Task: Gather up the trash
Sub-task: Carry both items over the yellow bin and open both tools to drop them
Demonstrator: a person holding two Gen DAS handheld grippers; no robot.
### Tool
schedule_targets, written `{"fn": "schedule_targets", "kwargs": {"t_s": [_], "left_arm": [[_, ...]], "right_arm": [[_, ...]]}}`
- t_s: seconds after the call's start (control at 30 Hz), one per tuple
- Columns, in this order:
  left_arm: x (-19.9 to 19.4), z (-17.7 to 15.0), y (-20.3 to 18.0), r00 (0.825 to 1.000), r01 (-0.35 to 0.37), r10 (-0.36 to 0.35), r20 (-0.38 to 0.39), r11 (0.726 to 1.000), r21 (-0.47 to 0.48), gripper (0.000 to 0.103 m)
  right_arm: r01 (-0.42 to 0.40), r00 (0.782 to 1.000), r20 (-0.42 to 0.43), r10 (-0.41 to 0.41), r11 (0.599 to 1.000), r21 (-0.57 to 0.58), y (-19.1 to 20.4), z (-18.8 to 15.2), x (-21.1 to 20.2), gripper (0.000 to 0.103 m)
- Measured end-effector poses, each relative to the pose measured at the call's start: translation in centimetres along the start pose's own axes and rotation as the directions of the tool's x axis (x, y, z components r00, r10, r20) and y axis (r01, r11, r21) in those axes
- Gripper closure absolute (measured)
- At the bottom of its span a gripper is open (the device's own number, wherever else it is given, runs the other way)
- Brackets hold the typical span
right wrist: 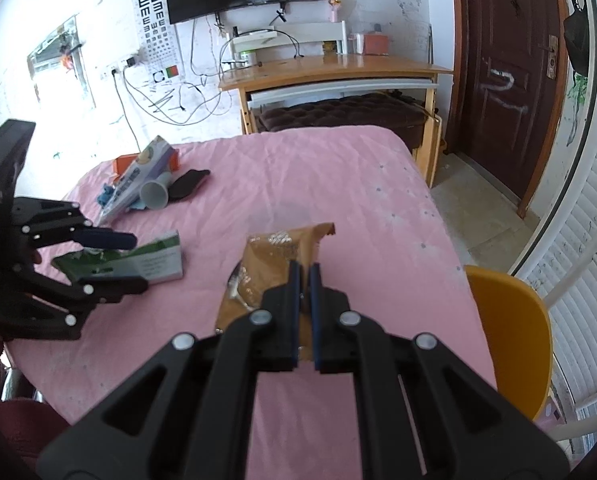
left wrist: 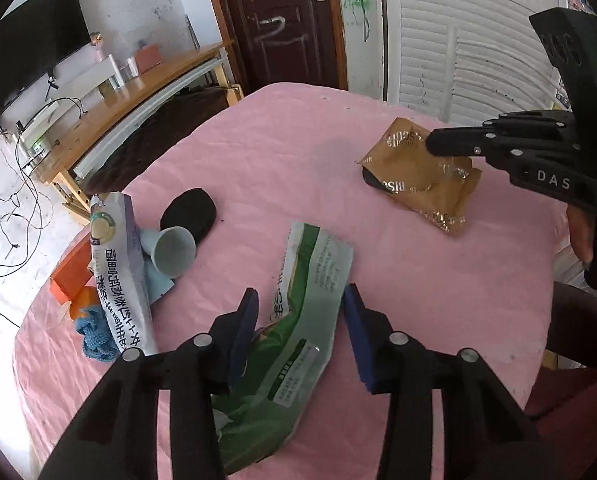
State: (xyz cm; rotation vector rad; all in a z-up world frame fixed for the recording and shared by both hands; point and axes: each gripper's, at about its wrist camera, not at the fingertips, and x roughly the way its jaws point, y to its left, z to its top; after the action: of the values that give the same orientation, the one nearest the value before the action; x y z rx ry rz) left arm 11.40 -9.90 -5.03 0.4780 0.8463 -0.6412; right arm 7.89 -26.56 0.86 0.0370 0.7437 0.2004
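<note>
The right gripper pinches the brown wrapper — the left gripper gapes wide around the green packet.

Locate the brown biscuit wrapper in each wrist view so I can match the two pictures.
Left wrist view: the brown biscuit wrapper lies upper right on the pink tablecloth, under the right gripper reaching in from the right edge.
Right wrist view: the wrapper sits at centre, its near part pinched between the right gripper's nearly closed fingers.
Shared landmark: the green-and-white packet, between the left gripper's open fingers.
</note>
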Motion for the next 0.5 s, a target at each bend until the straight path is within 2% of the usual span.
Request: {"fn": "schedule_targets", "kwargs": {"t_s": [0.13, 0.5], "left_arm": [[-0.9, -0.1, 0.1, 1.000, 0.000, 0.000, 0.013, 1.000, -0.026, 0.089], [-2.9, 1.9, -0.7, 0.997, 0.017, -0.014, 0.080, 0.999, -0.040, 0.089]], "right_arm": [[-0.009, 1.000, 0.019, 0.009, 1.000, 0.018, -0.4, 0.1, -0.2, 0.099], [0.016, 0.998, 0.066, -0.019, 0.999, 0.051, -2.1, 0.6, -1.6, 0.099]]}}
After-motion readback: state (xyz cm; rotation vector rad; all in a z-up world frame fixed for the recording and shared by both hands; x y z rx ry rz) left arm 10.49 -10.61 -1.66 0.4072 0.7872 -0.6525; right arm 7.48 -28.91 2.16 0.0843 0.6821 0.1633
